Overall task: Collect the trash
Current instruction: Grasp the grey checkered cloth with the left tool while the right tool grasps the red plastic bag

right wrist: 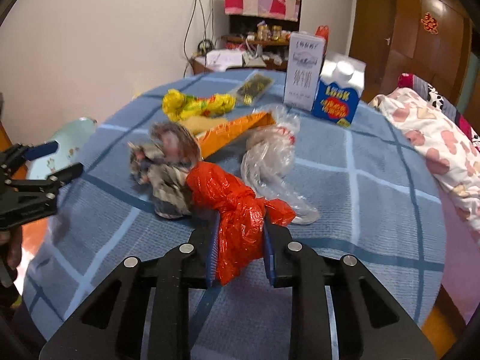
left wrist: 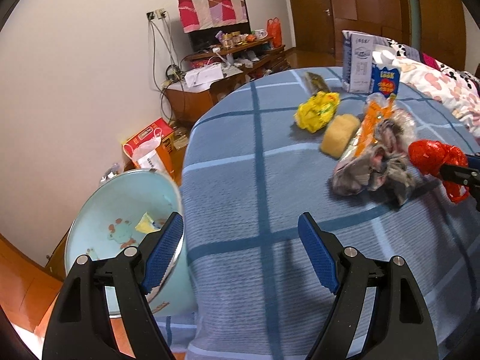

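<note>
**Red bag in my right jaws**

My right gripper (right wrist: 240, 240) squeezes the crumpled red bag (right wrist: 237, 210) over the blue bed (right wrist: 375, 210). My left gripper (left wrist: 240, 252) is wide, holding nothing, beside the pale bin (left wrist: 120, 210). More trash lies further back.

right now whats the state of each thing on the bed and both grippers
right gripper: shut on the red plastic bag
red plastic bag: crumpled, clamped between the pads
left gripper: open, empty
light blue bin: beside the bed, a yellow scrap inside
yellow wrapper: crumpled, lying on the bed
blue carton: upright, capped
white box: upright
clear plastic bag: crumpled, lying loose
</note>
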